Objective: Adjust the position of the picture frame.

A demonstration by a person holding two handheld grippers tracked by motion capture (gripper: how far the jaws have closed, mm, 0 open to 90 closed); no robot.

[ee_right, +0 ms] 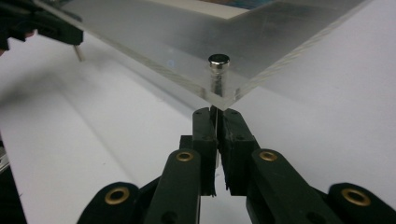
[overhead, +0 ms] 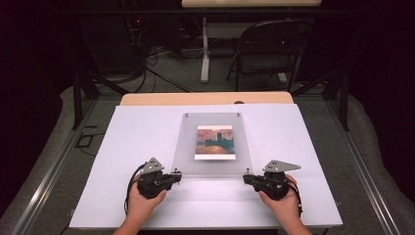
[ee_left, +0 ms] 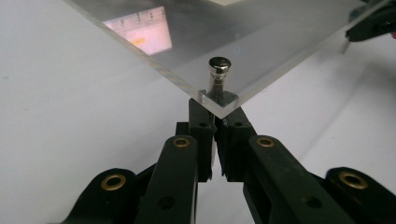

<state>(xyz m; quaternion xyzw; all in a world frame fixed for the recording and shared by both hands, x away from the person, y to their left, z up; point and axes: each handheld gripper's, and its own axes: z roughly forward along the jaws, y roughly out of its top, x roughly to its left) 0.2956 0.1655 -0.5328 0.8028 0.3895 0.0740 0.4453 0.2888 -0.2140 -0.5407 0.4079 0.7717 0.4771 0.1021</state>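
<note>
My left tool (overhead: 177, 175) is pinched tight on the near left corner of the clear flat plastic picture frame (overhead: 215, 164), under its small shiny metal pin (ee_left: 219, 65). The frame lies mid white worktop (overhead: 122, 147), near edge a bit lifted. My right tool (overhead: 247, 177) pinches the near right corner. I think lifting is just starting. I see no words to read.

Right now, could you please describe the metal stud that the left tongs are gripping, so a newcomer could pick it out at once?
On the white table lies a clear acrylic frame holding a small painted print. At the frame's near left corner, a shiny round-headed stud stands through the panel, its shank pinched below by the left tongs. Unlike the flat-topped stud at the near right corner, its cap is domed.
</note>
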